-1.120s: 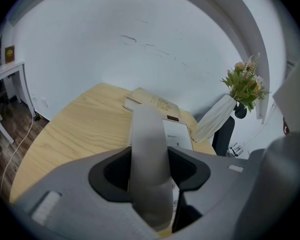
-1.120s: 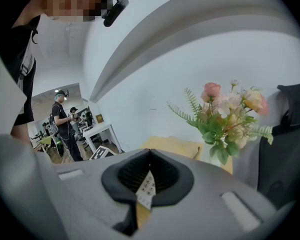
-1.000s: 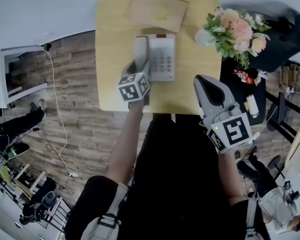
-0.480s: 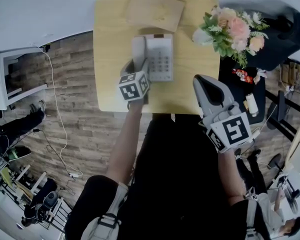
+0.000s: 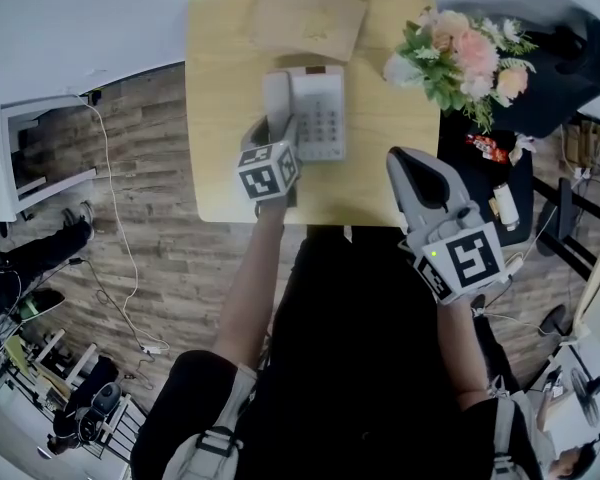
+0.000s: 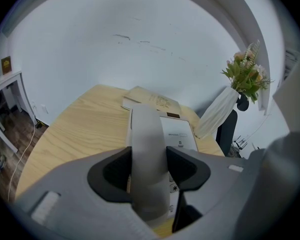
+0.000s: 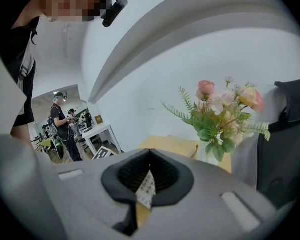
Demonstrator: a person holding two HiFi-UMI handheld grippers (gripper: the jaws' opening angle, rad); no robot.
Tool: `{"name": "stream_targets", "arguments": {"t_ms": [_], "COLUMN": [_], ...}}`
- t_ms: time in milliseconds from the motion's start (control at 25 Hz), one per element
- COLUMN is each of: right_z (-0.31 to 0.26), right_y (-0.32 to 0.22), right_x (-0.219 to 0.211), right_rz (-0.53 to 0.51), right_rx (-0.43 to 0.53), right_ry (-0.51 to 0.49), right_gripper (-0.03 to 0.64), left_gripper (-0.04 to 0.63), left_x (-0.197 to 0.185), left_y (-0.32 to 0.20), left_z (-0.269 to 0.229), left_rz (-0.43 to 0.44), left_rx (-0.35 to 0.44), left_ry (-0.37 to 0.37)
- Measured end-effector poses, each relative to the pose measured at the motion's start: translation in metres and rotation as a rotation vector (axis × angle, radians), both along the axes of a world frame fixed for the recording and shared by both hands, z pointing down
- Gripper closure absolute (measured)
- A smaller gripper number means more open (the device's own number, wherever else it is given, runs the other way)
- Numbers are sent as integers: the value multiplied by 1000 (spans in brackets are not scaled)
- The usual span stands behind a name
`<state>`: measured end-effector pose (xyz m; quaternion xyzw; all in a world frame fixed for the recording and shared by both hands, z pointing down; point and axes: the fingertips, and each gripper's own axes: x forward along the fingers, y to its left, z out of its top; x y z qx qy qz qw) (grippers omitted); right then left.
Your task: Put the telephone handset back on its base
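Observation:
A white telephone base [image 5: 322, 118] with a keypad sits in the middle of the light wooden table [image 5: 220, 88]. The grey-white handset [image 5: 277, 96] lies along the base's left side. My left gripper [image 5: 276, 134] reaches over the handset's near end, and its pads sit against both sides of the handset [image 6: 147, 149]. In the left gripper view the base [image 6: 179, 131] shows just right of the handset. My right gripper [image 5: 412, 164] hangs off the table's front right edge, jaws shut with nothing between them [image 7: 150, 156].
A flat tan book [image 5: 310, 18] lies at the table's far edge behind the phone. A vase of pink flowers [image 5: 460, 58] stands at the table's right edge. A dark chair [image 7: 285, 144] is beyond it. A person [image 7: 65, 126] stands far off.

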<state>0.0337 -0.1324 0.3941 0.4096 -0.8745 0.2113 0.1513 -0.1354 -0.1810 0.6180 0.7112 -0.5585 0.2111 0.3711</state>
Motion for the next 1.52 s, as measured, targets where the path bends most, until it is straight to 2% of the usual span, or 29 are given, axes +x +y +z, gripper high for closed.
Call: {"name": "stream_targets", "arguments": {"t_ms": [840, 1400, 1520], "right_z": [-4, -8, -9], "right_y": [11, 18, 19], "right_x": [-2, -1, 0], "right_rz": [4, 20, 24], "right_rx": [7, 16, 17], "right_ry": [-9, -16, -17], "right_gripper": [614, 614, 614], "left_gripper": [376, 376, 371], "left_x": [-2, 1, 2], "left_y": [8, 7, 6], "left_z": [-6, -6, -6], "left_rz": [24, 123, 151], "left_rx": [18, 2, -8], "left_ry": [24, 61, 51]}}
